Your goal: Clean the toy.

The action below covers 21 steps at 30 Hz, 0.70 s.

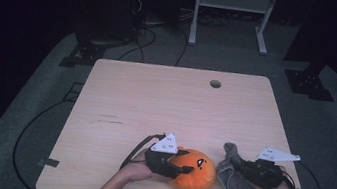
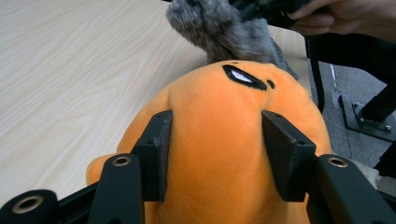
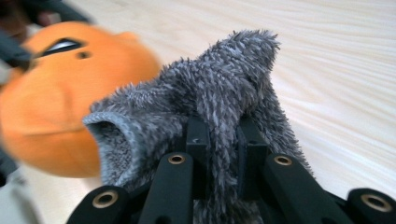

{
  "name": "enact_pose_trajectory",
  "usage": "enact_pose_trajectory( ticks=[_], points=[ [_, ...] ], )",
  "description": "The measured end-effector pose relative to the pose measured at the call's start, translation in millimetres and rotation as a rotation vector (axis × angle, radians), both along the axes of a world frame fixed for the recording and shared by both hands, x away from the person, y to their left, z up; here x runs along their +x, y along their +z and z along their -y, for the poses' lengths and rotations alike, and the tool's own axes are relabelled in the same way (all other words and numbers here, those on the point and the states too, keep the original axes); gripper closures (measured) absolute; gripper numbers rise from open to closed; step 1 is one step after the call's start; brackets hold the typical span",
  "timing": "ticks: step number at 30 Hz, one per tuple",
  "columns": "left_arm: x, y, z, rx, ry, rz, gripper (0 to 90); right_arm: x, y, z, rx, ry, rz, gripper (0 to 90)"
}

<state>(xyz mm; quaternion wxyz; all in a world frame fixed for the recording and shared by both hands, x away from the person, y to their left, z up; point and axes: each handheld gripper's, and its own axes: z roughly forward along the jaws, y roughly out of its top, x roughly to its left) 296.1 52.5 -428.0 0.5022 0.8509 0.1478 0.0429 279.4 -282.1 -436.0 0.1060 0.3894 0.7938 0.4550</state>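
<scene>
Near the bottom edge of the high view, on the front strip of the pale wooden desk [image 1: 155, 102], an orange plush toy [image 1: 195, 172] lies just left of a grey fuzzy cloth [image 1: 235, 178], the two touching or nearly so. At lower centre-left the left claw [image 1: 184, 169] is clamped on the orange plush toy; in the left gripper view its two black jaws press into the toy's rounded sides [image 2: 215, 154], with a black-and-white eye marking above them and the grey cloth [image 2: 224, 28] in the upper middle of the frame. At lower right the right claw [image 1: 242, 165] grips the grey fuzzy cloth; in the right gripper view the jaws stand close together, pinching a fold of the cloth [image 3: 219, 107], which bunches up over them, while the orange toy [image 3: 60, 102] sits blurred at the left.
</scene>
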Motion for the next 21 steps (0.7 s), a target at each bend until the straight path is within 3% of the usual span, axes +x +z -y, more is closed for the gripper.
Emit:
enact_pose_trajectory(
  ticks=[3, 8, 10, 13, 21],
  points=[
    [0.0, 2.2, 0.1, -0.006, 0.008, 0.009, 48.8, 5.1, -4.1, 15.6, 0.005, -0.077, -0.003, 73.9],
    [1.4, 4.7, -0.9, -0.01, 0.029, 0.024, 49.2, 13.2, -21.3, 31.6, -0.019, -0.177, -0.036, 56.2],
    [3.3, 5.0, -3.0, -0.007, 0.039, 0.027, 49.2, 14.1, -22.3, 34.8, -0.004, -0.198, -0.032, 52.2],
    [5.5, 5.8, -5.3, -0.007, 0.053, 0.031, 49.4, 13.5, -22.4, 36.1, 0.005, -0.209, -0.007, 49.0],
    [13.3, 9.3, -10.0, -0.001, 0.102, 0.042, 50.2, 13.8, -24.5, 35.1, 0.025, -0.197, -0.008, 48.0]
  ],
)
